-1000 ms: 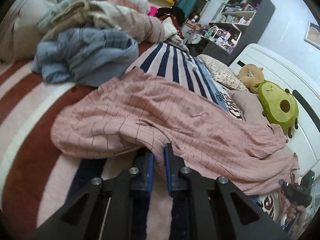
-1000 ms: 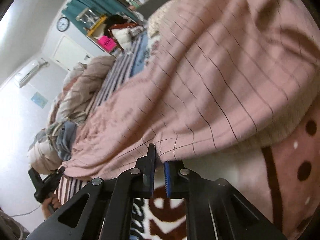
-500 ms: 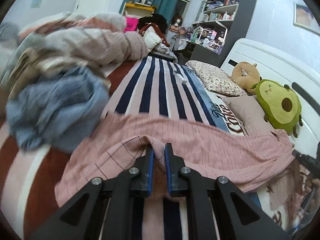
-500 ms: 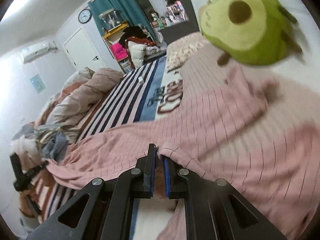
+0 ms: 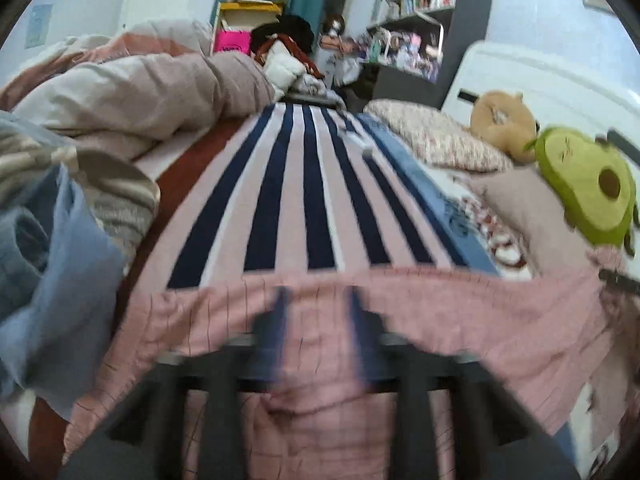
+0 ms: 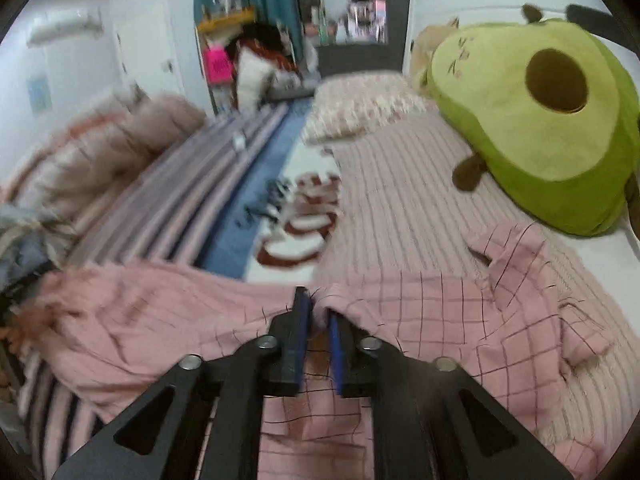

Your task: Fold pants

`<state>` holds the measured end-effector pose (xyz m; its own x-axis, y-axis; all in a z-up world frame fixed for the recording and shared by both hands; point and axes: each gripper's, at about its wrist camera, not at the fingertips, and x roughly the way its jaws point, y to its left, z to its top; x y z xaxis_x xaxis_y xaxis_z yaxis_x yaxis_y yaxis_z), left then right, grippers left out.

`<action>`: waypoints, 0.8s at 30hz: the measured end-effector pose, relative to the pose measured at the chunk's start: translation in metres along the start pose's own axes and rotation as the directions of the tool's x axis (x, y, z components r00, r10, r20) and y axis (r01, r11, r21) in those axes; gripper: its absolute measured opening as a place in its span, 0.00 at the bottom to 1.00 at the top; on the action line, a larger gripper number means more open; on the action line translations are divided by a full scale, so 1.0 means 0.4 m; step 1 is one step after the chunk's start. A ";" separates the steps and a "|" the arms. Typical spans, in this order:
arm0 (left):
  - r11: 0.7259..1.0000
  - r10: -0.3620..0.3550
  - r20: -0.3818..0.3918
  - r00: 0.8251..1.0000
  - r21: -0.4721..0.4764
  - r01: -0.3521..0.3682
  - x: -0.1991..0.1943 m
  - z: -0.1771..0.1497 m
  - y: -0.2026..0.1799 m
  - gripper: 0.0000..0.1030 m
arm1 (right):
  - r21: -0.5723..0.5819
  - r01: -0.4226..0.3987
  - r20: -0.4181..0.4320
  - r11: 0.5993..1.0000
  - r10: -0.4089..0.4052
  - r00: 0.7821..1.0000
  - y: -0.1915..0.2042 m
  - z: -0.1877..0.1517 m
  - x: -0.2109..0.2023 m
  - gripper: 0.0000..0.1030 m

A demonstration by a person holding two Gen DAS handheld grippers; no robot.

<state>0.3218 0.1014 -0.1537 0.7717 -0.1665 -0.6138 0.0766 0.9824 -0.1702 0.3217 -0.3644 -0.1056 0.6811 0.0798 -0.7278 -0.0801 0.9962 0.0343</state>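
Pants (image 6: 420, 312) lie crosswise on the striped bedspread (image 5: 304, 200), long axis running gripper to gripper — left gripper (image 5: 316, 308), blurred, stands parted over cloth, right gripper (image 6: 318, 312) pinches the far-edge fold, so neither sits nearer.
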 end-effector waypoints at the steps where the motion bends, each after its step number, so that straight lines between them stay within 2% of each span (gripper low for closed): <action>1: 1.000 -0.016 0.013 1.000 0.015 0.015 -0.004 -0.016 0.002 0.60 | -0.003 -0.012 -0.016 1.000 0.012 1.000 0.004 -0.002 0.005 0.38; 3: 0.998 -0.058 0.016 0.998 0.028 0.058 -0.015 -0.032 0.003 0.61 | -0.026 -0.030 -0.028 0.999 0.029 0.999 0.015 0.001 -0.009 0.51; 6: 0.995 -0.095 0.034 0.995 0.028 0.094 -0.036 -0.039 0.003 0.62 | -0.093 -0.006 -0.007 0.996 0.005 1.000 0.039 0.004 -0.073 0.54; 7: 0.995 -0.097 0.036 0.995 0.035 0.096 -0.040 -0.040 -0.004 0.62 | -0.114 0.003 0.004 0.993 -0.003 1.000 0.047 0.003 -0.101 0.61; 9: 0.993 -0.102 0.040 0.994 0.058 0.099 -0.053 -0.042 -0.022 0.62 | -0.152 0.050 0.033 0.987 -0.045 0.998 0.058 -0.007 -0.160 0.68; 11: 0.992 -0.113 0.041 0.993 0.062 0.110 -0.063 -0.046 -0.037 0.62 | -0.194 0.091 0.043 0.977 -0.084 0.996 0.066 -0.041 -0.225 0.68; 14: 0.988 -0.144 0.039 0.989 0.061 0.142 -0.080 -0.060 -0.051 0.63 | -0.207 0.099 0.030 0.973 -0.095 0.995 0.067 -0.112 -0.293 0.66; 18: 0.986 -0.148 0.027 0.989 0.079 0.146 -0.091 -0.089 -0.069 0.63 | -0.221 0.105 -0.023 0.970 -0.112 0.993 0.060 -0.224 -0.315 0.64; 20: 0.984 -0.157 0.024 0.987 0.084 0.154 -0.097 -0.102 -0.077 0.63 | -0.242 0.093 -0.061 0.966 -0.111 0.992 0.054 -0.267 -0.295 0.53; 21: 0.983 -0.163 0.023 0.986 0.085 0.161 -0.099 -0.107 -0.080 0.63 | -0.248 0.090 -0.070 0.965 -0.111 0.991 0.052 -0.278 -0.287 0.43; 22: 0.981 -0.172 0.022 0.985 0.089 0.170 -0.103 -0.112 -0.086 0.63 | -0.257 0.096 -0.076 0.962 -0.119 0.990 0.048 -0.293 -0.277 0.39; 24: 0.979 -0.177 0.025 0.984 0.105 0.173 -0.110 -0.119 -0.093 0.63 | -0.273 0.132 -0.071 0.953 -0.157 0.985 0.042 -0.310 -0.264 0.39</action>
<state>0.2548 0.0683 -0.1570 0.7615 -0.3356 -0.5545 0.2754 0.9420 -0.1919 0.1584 -0.3606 -0.1131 0.6319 -0.0804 -0.7709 -0.1844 0.9504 -0.2503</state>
